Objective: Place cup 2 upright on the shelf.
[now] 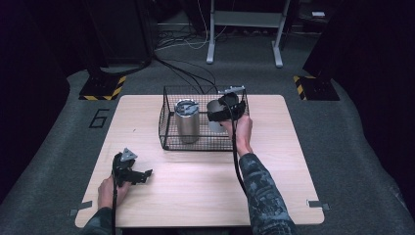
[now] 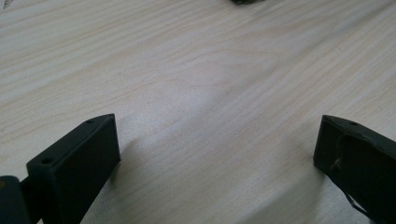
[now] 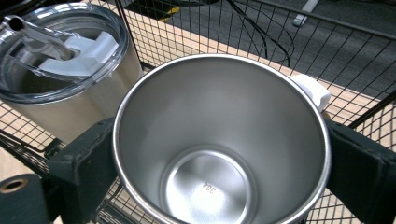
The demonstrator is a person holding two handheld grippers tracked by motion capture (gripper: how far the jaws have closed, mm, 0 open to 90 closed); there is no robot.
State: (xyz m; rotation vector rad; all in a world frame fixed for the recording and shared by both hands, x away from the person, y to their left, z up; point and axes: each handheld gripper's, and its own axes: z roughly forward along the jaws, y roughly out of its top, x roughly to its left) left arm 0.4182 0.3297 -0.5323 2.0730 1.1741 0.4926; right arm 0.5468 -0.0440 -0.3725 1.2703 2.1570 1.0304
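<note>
A black wire basket (image 1: 163, 117) stands at the table's far middle. In its left half is a steel tumbler (image 1: 187, 120) with a clear lid (image 3: 60, 56). My right gripper (image 1: 222, 113) reaches into the right half from above and is shut on an open steel cup (image 1: 214, 121). In the right gripper view the jaws press the cup (image 3: 219, 140) on both sides just under its rim, and it is empty inside. Whether it rests on the basket floor I cannot tell. My left gripper (image 1: 143, 175) lies on the table at the near left, open (image 2: 217, 144), with nothing between its jaws.
The wooden table (image 1: 205, 186) is bare in front of the basket. A white tab (image 3: 312, 91) sticks out behind the cup's rim. Beyond the table, cables (image 1: 186, 68) run across the floor to a grey stand (image 1: 244, 29).
</note>
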